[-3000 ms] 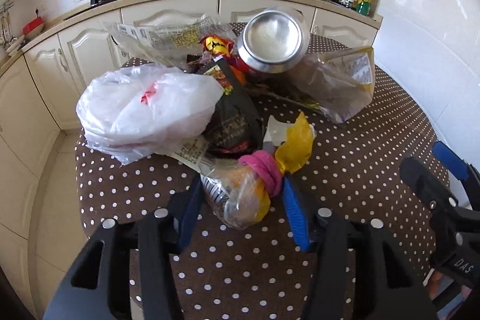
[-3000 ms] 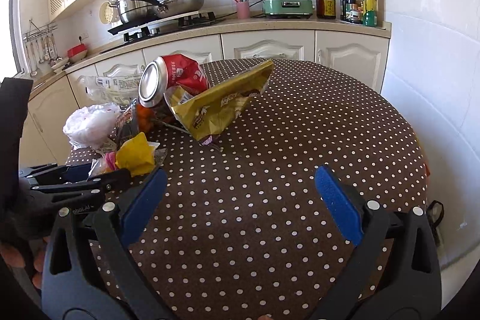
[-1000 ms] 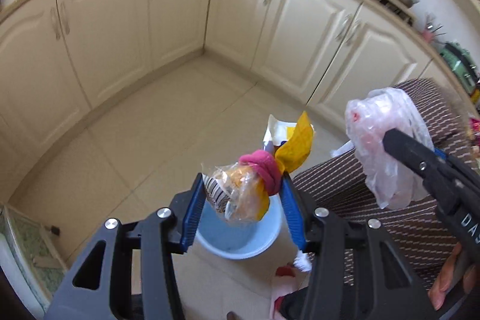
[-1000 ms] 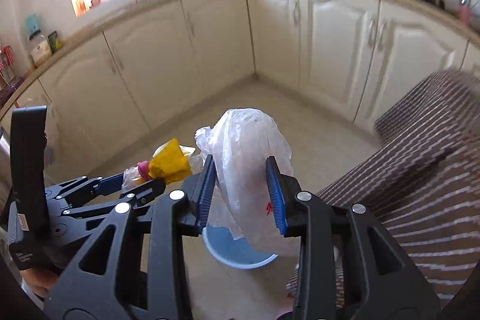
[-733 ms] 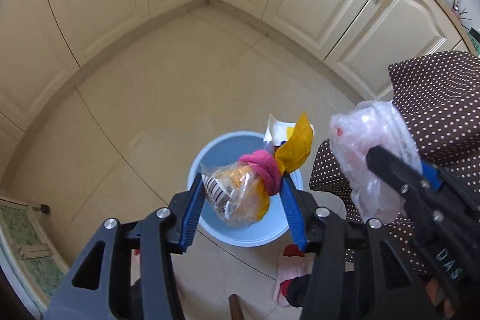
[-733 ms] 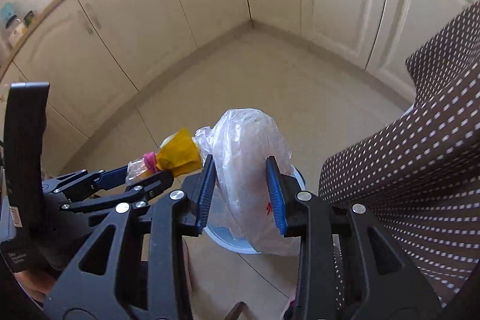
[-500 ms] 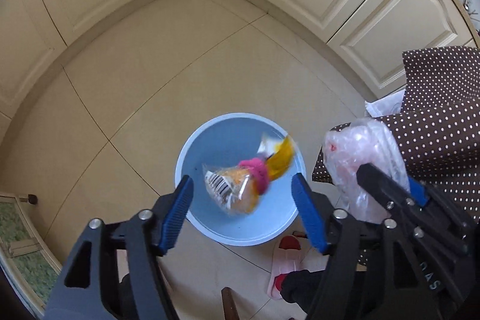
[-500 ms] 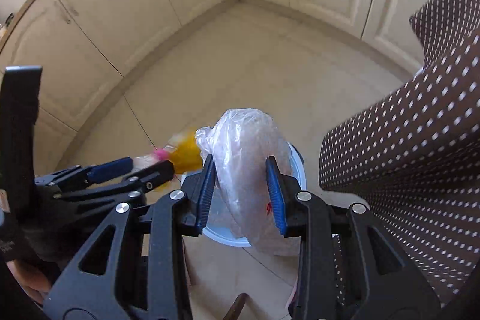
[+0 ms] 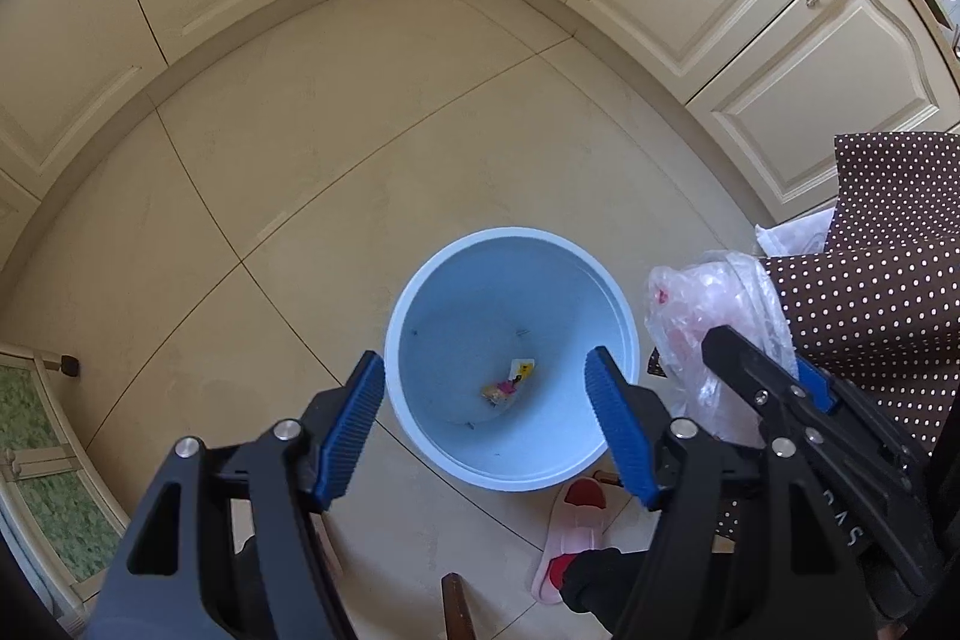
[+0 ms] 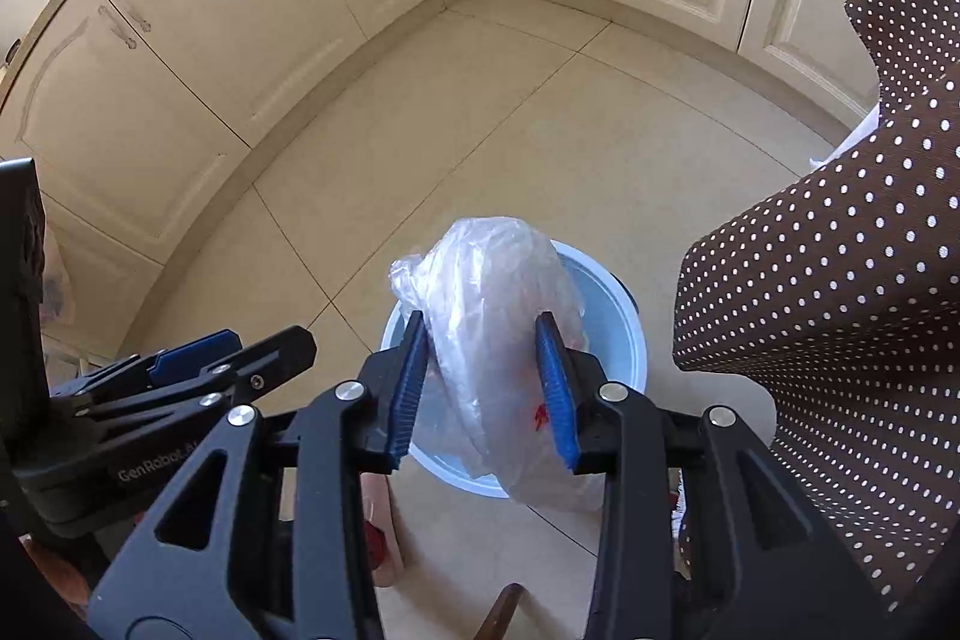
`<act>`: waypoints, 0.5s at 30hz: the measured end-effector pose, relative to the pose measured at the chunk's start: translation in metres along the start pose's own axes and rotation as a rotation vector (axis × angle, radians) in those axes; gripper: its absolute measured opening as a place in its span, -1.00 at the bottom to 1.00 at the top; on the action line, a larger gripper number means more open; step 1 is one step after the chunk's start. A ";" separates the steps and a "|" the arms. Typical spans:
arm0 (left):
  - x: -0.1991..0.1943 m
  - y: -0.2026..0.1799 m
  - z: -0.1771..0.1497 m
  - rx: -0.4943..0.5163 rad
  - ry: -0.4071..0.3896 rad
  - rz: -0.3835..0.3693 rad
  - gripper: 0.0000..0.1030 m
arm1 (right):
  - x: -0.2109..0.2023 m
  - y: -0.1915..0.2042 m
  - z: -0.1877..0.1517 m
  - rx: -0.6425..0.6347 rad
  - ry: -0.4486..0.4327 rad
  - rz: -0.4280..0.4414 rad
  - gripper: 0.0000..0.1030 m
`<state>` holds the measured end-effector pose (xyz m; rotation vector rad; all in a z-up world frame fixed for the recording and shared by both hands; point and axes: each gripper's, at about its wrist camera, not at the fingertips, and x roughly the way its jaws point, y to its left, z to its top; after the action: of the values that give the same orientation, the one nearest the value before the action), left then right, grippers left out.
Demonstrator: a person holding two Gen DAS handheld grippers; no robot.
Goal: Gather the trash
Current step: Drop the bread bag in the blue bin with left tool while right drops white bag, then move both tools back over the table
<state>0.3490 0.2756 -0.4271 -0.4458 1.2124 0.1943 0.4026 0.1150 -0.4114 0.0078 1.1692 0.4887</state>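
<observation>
Left wrist: left hand-held gripper (image 9: pixel 486 424) wide, empty above bin rim (image 9: pixel 624 316); right hand-held gripper (image 10: pixel 485 388) opening around bag (image 10: pixel 498 328).

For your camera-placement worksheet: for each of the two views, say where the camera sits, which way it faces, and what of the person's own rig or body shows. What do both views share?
Left wrist: on the left gripper, facing steeply down into the blue bin holding a small wrapper; the right gripper crosses the lower right.
Right wrist: on the right gripper, facing down, jaws opening around the plastic bag; the left gripper shows at left.
Shared: bin, bag, floor, dotted tablecloth.
</observation>
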 end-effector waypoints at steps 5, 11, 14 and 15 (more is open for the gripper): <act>-0.007 0.008 0.000 -0.013 -0.013 -0.003 0.32 | 0.000 0.007 0.001 0.008 -0.012 0.000 -0.25; -0.014 0.013 -0.001 -0.032 -0.023 -0.012 0.32 | -0.007 0.012 0.000 -0.001 -0.024 -0.010 -0.15; -0.019 0.014 -0.003 -0.032 -0.029 -0.011 0.32 | -0.018 0.013 -0.003 -0.009 -0.029 -0.014 -0.15; -0.022 0.014 -0.003 -0.030 -0.033 -0.011 0.32 | -0.024 0.013 -0.004 -0.014 -0.035 -0.016 -0.15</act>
<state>0.3335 0.2891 -0.4111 -0.4732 1.1760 0.2097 0.3868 0.1171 -0.3889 -0.0045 1.1310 0.4810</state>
